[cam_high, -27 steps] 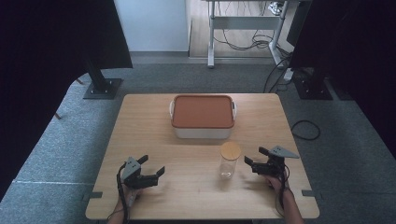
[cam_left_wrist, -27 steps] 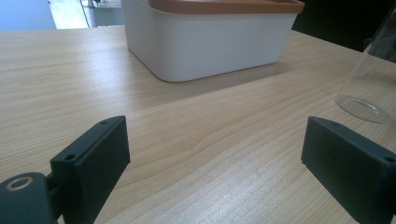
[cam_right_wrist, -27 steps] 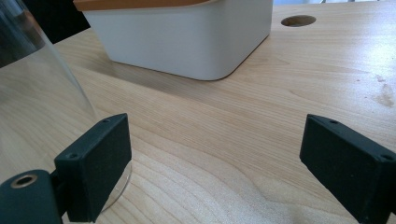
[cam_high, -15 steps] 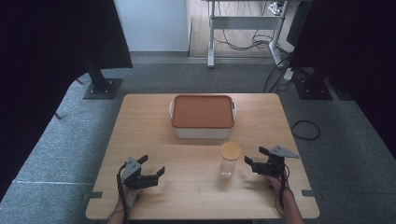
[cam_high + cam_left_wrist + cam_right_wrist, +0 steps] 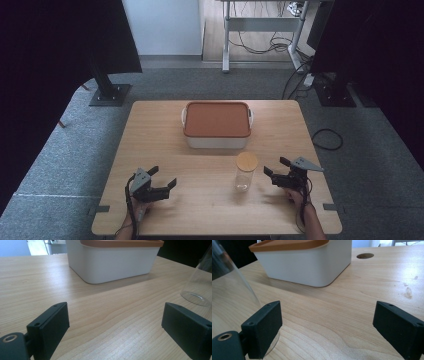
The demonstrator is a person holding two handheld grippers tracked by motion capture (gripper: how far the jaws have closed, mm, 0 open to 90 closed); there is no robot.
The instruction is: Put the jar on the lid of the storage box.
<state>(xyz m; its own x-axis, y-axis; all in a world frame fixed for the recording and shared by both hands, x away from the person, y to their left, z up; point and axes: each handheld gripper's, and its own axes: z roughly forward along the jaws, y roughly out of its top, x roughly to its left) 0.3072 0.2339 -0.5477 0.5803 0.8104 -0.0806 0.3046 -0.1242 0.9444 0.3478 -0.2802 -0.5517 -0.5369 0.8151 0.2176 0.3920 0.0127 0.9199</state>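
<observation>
I am seeing the clear glass jar point(image 5: 246, 172) with its wooden lid standing upright on the wooden table point(image 5: 165, 130), just in front of the white box point(image 5: 217, 140) with the orange lid point(image 5: 217, 119) and apart from it. My right gripper point(image 5: 274, 167) is hovering just right of the jar, jaws spread wide and empty. My left gripper point(image 5: 162, 177) is sitting well to the jar's left near the front edge, likewise released, with bare wood lying open between them.
</observation>
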